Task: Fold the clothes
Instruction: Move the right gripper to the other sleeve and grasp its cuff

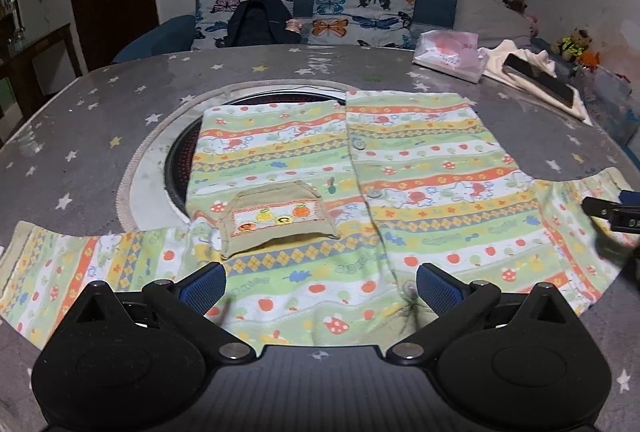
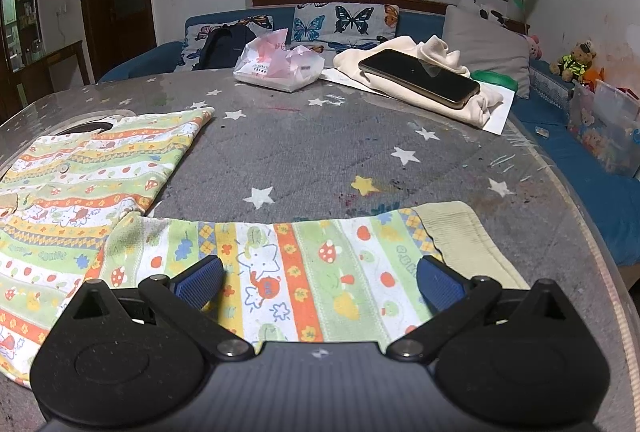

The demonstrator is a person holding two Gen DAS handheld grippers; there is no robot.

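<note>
A child's striped shirt [image 1: 400,159] with fruit and elephant prints lies flat and spread out on the table, front up, with a beige chest pocket [image 1: 276,224] and buttons down the middle. My left gripper [image 1: 320,288] is open and empty just above the shirt's near edge at its centre. The shirt's right sleeve [image 2: 320,272] with a beige cuff [image 2: 464,240] lies stretched to the right. My right gripper [image 2: 320,284] is open and empty over that sleeve. The right gripper also shows at the far right edge of the left wrist view [image 1: 616,211].
The round table [image 2: 320,135] has a grey star-print cover and a round dark burner recess [image 1: 180,159] under the shirt's left part. At the back right lie a phone [image 2: 420,75] on cream cloth [image 2: 472,103] and a pink tissue pack [image 2: 280,63]. A sofa stands behind.
</note>
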